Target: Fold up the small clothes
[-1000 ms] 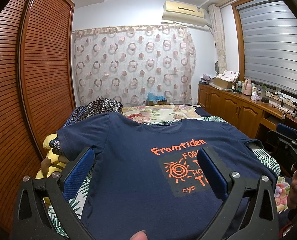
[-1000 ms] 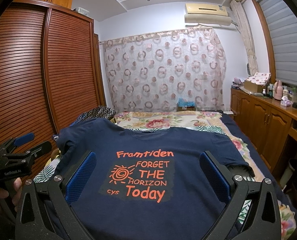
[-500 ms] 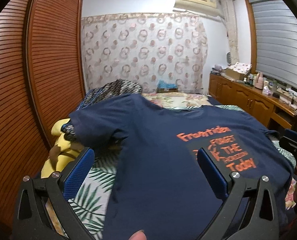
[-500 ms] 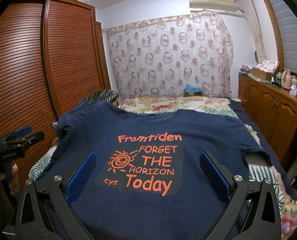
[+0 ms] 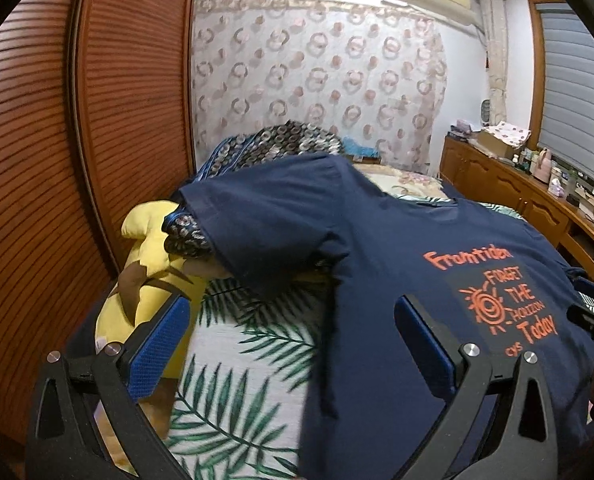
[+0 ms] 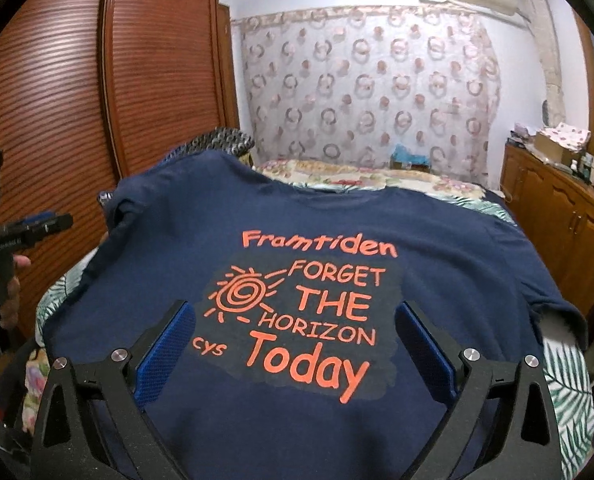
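- Since prev. frame: left gripper (image 5: 289, 344) has swung left; its view now takes in more bedsheet (image 5: 233, 392) and less print.
- Bed: leaf-pattern sheet beneath both tools.
- T-shirt (image 6: 305, 248), navy, lies flat ahead of and under right gripper (image 6: 295, 344); in left view it sits to the right, side edge between the fingers.
- Handling (est.): light, soft, limp knit; will sag and crease. Grip at hem corner or sleeve (image 5: 257, 232) seam.
- Yellow plush (image 5: 153, 264): ahead-left of left tool.
- Both tools: jaws wide, nothing held.
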